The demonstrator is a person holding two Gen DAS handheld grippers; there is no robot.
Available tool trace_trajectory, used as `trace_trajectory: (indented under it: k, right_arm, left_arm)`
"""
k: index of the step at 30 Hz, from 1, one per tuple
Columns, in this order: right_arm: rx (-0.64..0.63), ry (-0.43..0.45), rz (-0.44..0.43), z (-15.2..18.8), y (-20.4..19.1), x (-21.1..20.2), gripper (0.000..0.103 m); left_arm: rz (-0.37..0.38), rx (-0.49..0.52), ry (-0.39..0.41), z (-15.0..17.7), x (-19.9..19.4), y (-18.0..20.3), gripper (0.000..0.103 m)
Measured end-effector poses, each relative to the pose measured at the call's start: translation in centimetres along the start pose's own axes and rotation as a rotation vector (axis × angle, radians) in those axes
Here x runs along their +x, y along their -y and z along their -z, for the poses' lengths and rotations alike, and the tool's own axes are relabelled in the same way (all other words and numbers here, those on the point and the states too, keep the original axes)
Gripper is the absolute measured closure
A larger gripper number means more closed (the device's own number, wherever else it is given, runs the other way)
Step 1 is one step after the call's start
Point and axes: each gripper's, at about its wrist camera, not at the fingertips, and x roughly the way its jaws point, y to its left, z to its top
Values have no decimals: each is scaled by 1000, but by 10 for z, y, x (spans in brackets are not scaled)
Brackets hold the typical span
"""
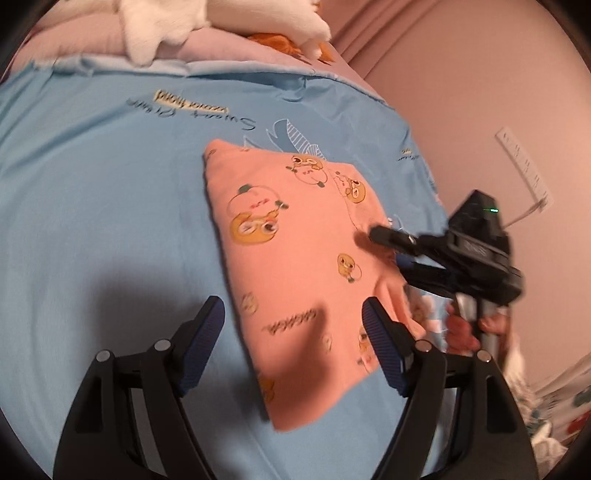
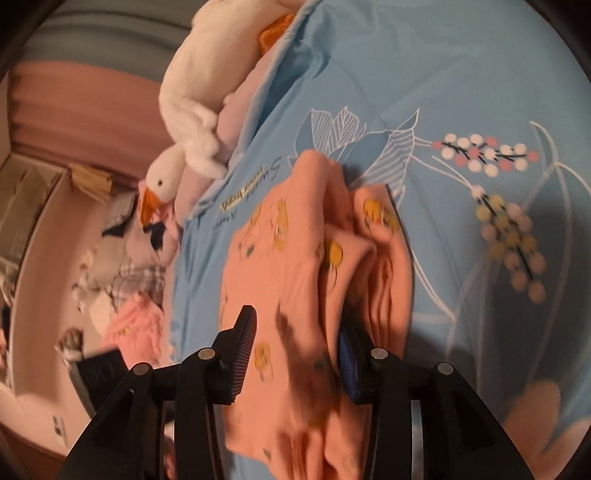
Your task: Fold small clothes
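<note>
Peach-pink folded garment (image 1: 295, 266) with cartoon prints lies on a blue bed sheet (image 1: 92, 192), centre of the left wrist view. Left gripper (image 1: 293, 332) hovers above its 6 o'clock edge, fingers spread wide, grasping nothing. Right gripper (image 2: 295, 354), entering from 3 o'clock, has its fingers parted around the garment's bunched edge. White plush goose (image 2: 192, 122) rests at 11 o'clock

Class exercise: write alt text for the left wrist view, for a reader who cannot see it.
A folded peach cotton garment with yellow cartoon prints lies on a light blue printed bedsheet, with the open left gripper hovering over its near edge. The black right gripper reaches in at the garment's right edge. A white plush toy lies beyond the sheet.
</note>
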Motion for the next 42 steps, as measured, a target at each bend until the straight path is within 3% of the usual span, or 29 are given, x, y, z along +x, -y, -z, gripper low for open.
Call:
trace_trajectory:
  k: [3,4,7,9,12,15,19,23,29,33,37,42]
  right_arm:
    - [-104,-5,115,14,-14,-10,62]
    - [-162,-5,179,20,-20,-13,62]
    - [-385,-33,492,48,-31,-11,51]
    - [-473,-34,565,64,-32,-10,51]
    - [-459,-27,587,71,-29,-19,50]
    - [-471,11,591,74,-34,-30,50]
    - [-545,118,528,75,-57,-41,50]
    - [-651,169,496,77,-81,-28,53]
    - [-676,89,467,79,-75,0,76]
    - [-651,17,499,94,-51,8,77]
    - [-648,17,479,93,-54,-4,77]
    - [-630,117,407,74,-78,-22,77]
  left_arm:
    - [-77,48,3,-3,13,9,24]
    - [-111,65,3,-3,17,12,23]
    - [-223,111,-9,-2,31,16,21]
    - [-258,125,-29,4,35,12,21]
    - [-344,175,-61,11,43,11,20]
    - [-366,204,-59,13,43,13,19]
    - [-390,215,-56,11,43,14,17]
    - [-399,217,-56,14,43,15,17]
    - [-419,216,-27,14,36,20,17]
    - [-393,179,28,7,31,18,16]
    - [-391,170,-14,2,49,12,7]
    - [-371,144,-22,-1,48,12,7]
